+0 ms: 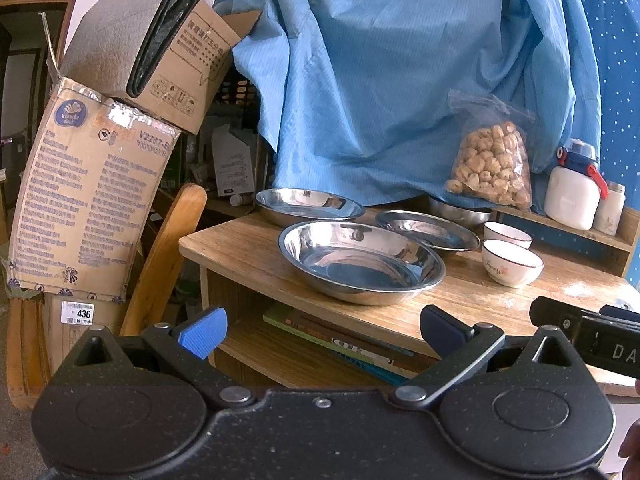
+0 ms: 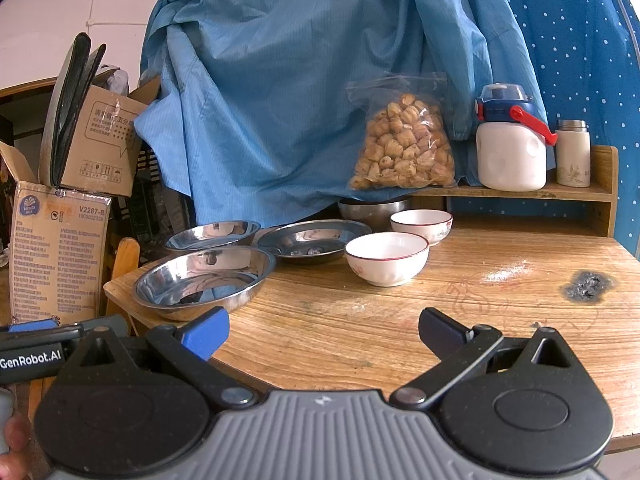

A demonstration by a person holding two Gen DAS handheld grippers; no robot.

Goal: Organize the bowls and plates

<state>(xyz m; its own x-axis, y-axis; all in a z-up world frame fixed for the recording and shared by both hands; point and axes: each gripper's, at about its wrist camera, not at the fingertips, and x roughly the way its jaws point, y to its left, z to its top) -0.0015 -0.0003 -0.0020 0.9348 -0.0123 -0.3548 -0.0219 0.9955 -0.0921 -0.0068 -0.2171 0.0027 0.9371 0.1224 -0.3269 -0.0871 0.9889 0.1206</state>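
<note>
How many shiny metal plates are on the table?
3: nearest plate at the table's left corner, one behind it, one beside the white bowls. A deeper metal bowl sits behind.

Three steel plates [image 2: 204, 280], two bowls [image 2: 386, 258]

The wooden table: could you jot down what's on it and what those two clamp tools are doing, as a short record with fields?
Surface: wooden table
Steel plates: three, separate, nearest, left rear, middle
White bowls: two, front, back
Steel bowl: one, under the snack bag
Shelf: snack bag, white jug
Left hand-held gripper: open, empty
Right hand-held gripper: open, empty
</note>
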